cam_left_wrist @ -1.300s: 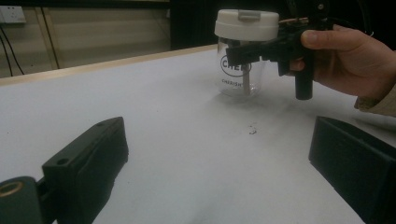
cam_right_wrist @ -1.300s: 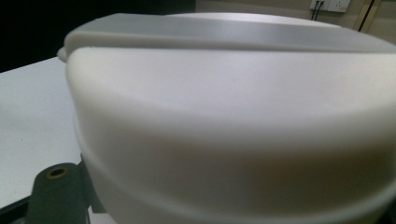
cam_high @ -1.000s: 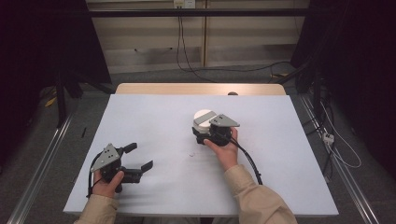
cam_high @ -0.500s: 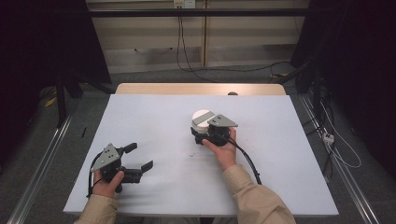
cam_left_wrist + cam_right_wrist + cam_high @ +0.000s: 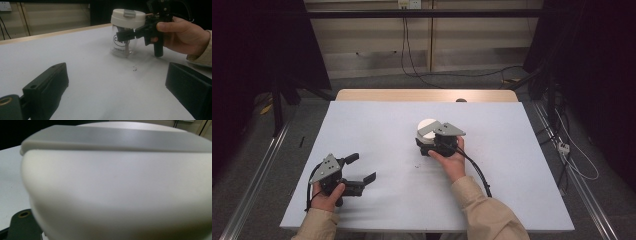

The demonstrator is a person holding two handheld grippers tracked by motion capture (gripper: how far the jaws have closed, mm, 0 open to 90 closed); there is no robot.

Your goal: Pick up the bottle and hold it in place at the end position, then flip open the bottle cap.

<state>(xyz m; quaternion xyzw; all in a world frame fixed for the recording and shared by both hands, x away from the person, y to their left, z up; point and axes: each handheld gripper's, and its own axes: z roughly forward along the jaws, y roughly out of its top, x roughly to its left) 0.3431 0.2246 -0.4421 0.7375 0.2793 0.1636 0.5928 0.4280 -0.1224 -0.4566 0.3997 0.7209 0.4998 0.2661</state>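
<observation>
Nothing shifts since the earlier frame except our right gripper (image 5: pixel 426 145), whose jaws have just been opening around the jar (image 5: pixel 125 33). That jar stands upright mid-table (image 5: pixel 377 125), white lid (image 5: pixel 428 125) on. Our left gripper (image 5: pixel 362 169), released and holding nothing, sits well apart, nearer us.

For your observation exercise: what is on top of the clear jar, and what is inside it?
A white lid with a grey tab caps the clear jar. Inside, a thin upright piece shows dimly; printing and the right gripper cover the rest.
</observation>
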